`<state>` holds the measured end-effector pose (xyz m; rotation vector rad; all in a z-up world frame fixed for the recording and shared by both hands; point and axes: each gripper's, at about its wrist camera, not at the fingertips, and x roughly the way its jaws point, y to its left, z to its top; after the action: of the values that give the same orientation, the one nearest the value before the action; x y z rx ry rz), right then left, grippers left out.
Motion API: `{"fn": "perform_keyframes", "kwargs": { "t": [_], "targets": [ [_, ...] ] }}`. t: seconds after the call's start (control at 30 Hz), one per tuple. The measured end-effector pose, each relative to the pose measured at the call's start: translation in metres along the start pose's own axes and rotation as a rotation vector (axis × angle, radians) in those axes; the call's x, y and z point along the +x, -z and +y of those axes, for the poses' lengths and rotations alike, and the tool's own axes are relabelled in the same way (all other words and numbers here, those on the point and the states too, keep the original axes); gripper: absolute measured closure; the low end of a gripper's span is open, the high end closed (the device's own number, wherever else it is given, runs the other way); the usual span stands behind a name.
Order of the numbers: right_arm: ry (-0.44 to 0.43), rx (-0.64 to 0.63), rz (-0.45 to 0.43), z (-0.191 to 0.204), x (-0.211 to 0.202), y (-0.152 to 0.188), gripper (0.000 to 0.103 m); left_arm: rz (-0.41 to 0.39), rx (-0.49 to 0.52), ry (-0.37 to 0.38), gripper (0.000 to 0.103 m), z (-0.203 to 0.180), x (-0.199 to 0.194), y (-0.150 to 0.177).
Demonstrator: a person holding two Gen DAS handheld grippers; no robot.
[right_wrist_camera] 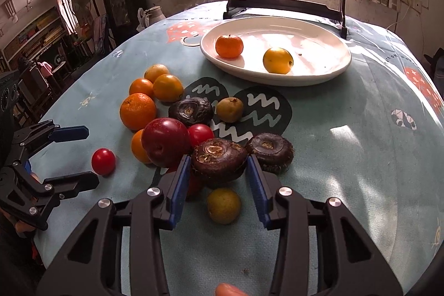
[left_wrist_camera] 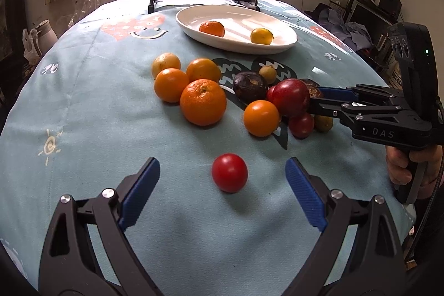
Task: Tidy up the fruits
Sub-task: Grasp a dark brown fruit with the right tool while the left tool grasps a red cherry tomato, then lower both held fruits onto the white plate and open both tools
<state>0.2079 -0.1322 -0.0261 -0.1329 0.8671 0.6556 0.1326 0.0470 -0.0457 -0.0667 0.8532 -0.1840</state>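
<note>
The left gripper (left_wrist_camera: 222, 185) stands wide open around a small red tomato (left_wrist_camera: 229, 172) on the table (left_wrist_camera: 111, 129). The right gripper (right_wrist_camera: 219, 171) clamps a dark water chestnut (right_wrist_camera: 219, 160) at its fingertips. Beyond both, the white plate (right_wrist_camera: 327, 68) holds a tangerine (right_wrist_camera: 229, 46) and a yellow fruit (right_wrist_camera: 277, 60).

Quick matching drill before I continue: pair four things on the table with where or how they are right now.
Things:
1. tangerine
2. small red tomato
3. dark water chestnut
4. left gripper

States:
A. between the right gripper's fingers
B. open
C. on the white plate
D. alone on the cloth, in front of the open fingers

Pairs: 1-C, 2-D, 3-A, 4-B
</note>
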Motion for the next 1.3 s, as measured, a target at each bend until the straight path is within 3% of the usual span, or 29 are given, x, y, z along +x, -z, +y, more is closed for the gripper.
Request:
{"fn": "perform_keyframes", "kwargs": {
  "t": [0.33, 0.43, 0.5, 0.73, 0.8, 0.87, 1.0, 1.17, 1.3],
  "targets": [
    [-0.045, 0.077, -0.063, -0.012, -0.018, 0.001, 0.062, 0.019, 0.006, 0.020, 0.013, -0.001, 0.005, -0.001],
    [-0.082, 0.117, -0.096, -0.019, -0.029, 0.002, 0.062, 0.048, 0.001, 0.038, 0.029, 0.001, 0.010, -0.002],
    [-0.087, 0.124, -0.116, -0.020, -0.034, 0.002, 0.062, 0.082, -0.007, 0.040, 0.049, 0.002, 0.017, -0.003],
    [-0.103, 0.116, -0.131, -0.016, -0.039, 0.001, 0.062, 0.084, -0.007, 0.020, 0.055, 0.001, 0.019, -0.003],
    [-0.104, 0.113, -0.134, -0.016, -0.040, 0.001, 0.062, 0.081, -0.005, 0.021, 0.069, 0.000, 0.018, -0.002],
    [-0.100, 0.116, -0.130, -0.016, -0.039, 0.000, 0.062, 0.073, 0.001, 0.023, 0.074, -0.002, 0.016, -0.002],
    [-0.093, 0.122, -0.127, -0.017, -0.038, 0.001, 0.062, 0.045, 0.075, 0.011, 0.075, -0.017, 0.010, 0.000],
    [-0.089, 0.117, -0.128, -0.017, -0.037, 0.002, 0.062, 0.068, 0.133, -0.002, 0.075, -0.031, 0.014, 0.002],
    [-0.108, 0.152, -0.134, -0.024, -0.036, -0.001, 0.062, 0.006, 0.144, -0.013, 0.075, -0.031, 0.005, -0.012]
  ]
}}
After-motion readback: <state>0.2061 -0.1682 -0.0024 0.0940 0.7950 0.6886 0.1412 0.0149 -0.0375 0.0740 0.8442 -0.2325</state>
